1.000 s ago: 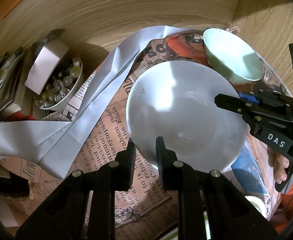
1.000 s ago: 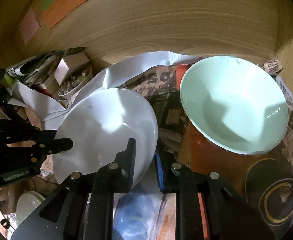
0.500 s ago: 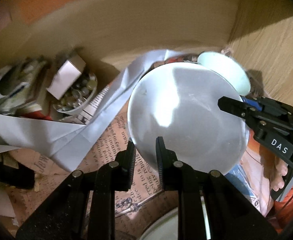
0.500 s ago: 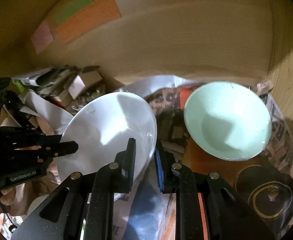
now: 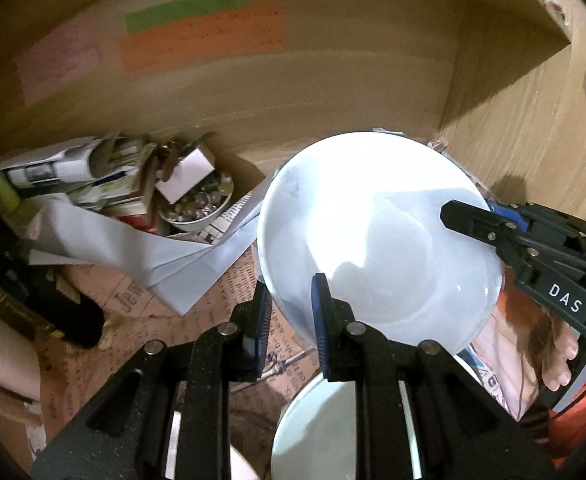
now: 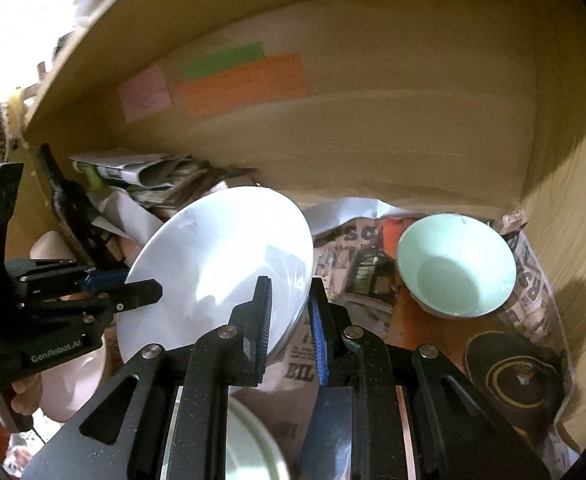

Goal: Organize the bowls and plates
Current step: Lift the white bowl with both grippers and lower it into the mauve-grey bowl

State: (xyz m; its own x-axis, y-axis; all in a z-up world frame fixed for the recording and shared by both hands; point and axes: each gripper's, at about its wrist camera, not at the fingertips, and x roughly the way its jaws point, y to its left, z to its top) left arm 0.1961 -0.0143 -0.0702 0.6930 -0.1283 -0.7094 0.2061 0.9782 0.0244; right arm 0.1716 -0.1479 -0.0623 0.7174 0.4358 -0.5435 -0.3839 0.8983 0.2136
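A large white plate (image 5: pixel 373 240) is held in the air between both grippers inside a wooden shelf compartment. My left gripper (image 5: pixel 291 320) is shut on its near-left rim. My right gripper (image 6: pixel 289 324) is shut on its right rim, and the plate (image 6: pixel 221 268) tilts up to the left in the right wrist view. A pale green bowl (image 6: pixel 455 266) sits on newspaper to the right, apart from the plate. Another white dish (image 5: pixel 325 428) lies below the held plate.
A small bowl of trinkets (image 5: pixel 197 208) with a white box and stacked papers (image 5: pixel 93 184) crowd the left back corner. A white paper sheet (image 5: pixel 141 248) drapes over the newspaper lining. A dark round object (image 6: pixel 521 380) lies at the right. Wooden walls close the back and right.
Both grippers have lifted the white plate up and back from the newspaper. The green bowl now looks smaller and farther, and the coloured notes on the back wall have come into view.
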